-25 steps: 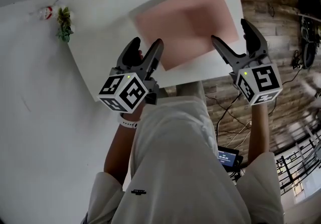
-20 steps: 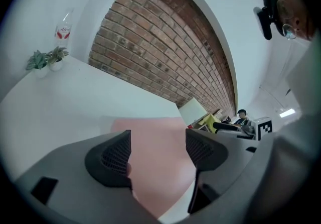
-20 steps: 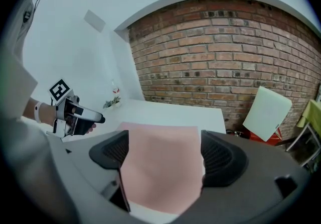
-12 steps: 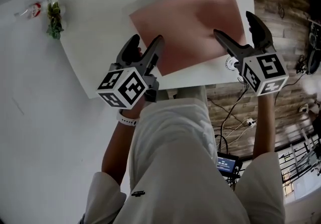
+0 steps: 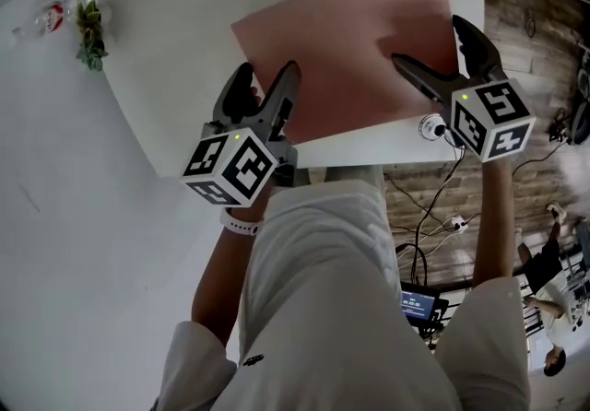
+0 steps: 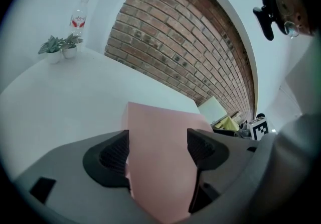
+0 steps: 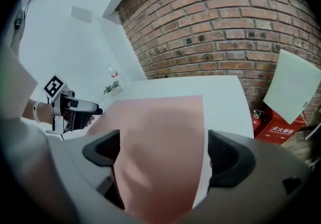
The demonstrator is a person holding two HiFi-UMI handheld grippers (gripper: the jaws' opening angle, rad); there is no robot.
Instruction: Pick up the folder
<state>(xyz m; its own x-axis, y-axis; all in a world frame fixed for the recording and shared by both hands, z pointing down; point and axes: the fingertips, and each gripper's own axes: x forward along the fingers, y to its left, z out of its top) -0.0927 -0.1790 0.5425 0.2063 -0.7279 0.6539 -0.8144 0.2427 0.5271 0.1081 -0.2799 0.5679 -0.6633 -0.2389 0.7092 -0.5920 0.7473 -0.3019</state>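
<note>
A pink folder [image 5: 350,50] lies flat on the white table [image 5: 175,13], its near edge close to the table's front edge. My left gripper [image 5: 265,77] hangs open just above the folder's near left corner [image 6: 160,168], and nothing is pressed between its fingers [image 6: 113,155]. Over the near right corner my right gripper [image 5: 430,42] has its jaws opening wide. The folder [image 7: 160,137] shows between them, and the pads are clear of it. In the right gripper view the left gripper [image 7: 70,110] shows across the folder.
A small potted plant [image 5: 89,34] and a clear bottle [image 5: 46,17] stand at the table's far left corner. A brick wall [image 7: 225,27] lies beyond the table. To the right of the table are wooden floor with cables [image 5: 433,206], a pale sheet [image 7: 293,85] and a red box [image 7: 281,127].
Both grippers have come down and forward toward the folder's near edge. The right gripper's jaws have spread wider; the left jaws look about the same.
</note>
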